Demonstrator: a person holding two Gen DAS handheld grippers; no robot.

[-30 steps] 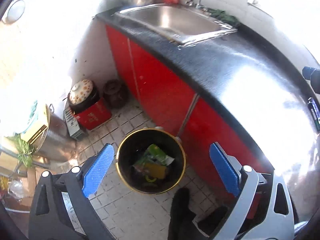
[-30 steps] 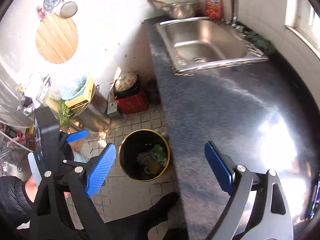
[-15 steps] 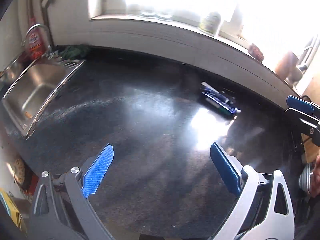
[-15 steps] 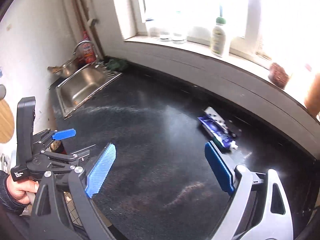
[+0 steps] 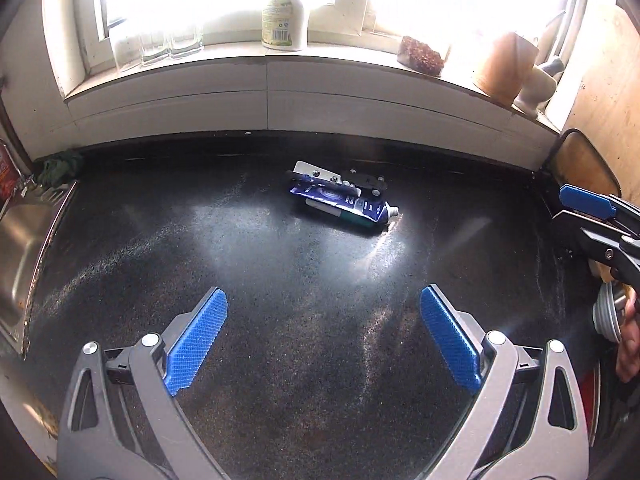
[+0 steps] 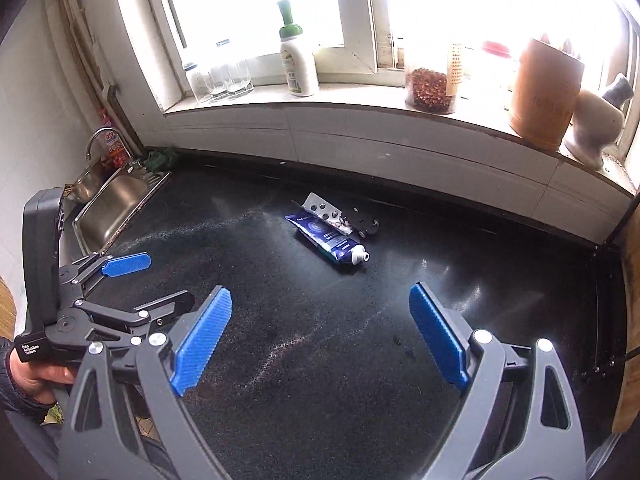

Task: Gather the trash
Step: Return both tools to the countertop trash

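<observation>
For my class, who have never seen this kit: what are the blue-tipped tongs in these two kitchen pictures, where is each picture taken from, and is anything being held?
There is no robot here. A person holds a two-finger gripper in each hand, with a fisheye camera on each looking along its fingers. One picture looks past the left gripper, the other past the right gripper; the right view also catches the left one from the side. Both stand open and hold nothing. Ahead on the dark countertop lie a squeezed toothpaste tube, a pill blister pack resting on its flat end and a small black object beside them.

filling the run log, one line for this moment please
left claw open | right claw open | crumpled blue toothpaste tube on black countertop, ungrasped
</observation>
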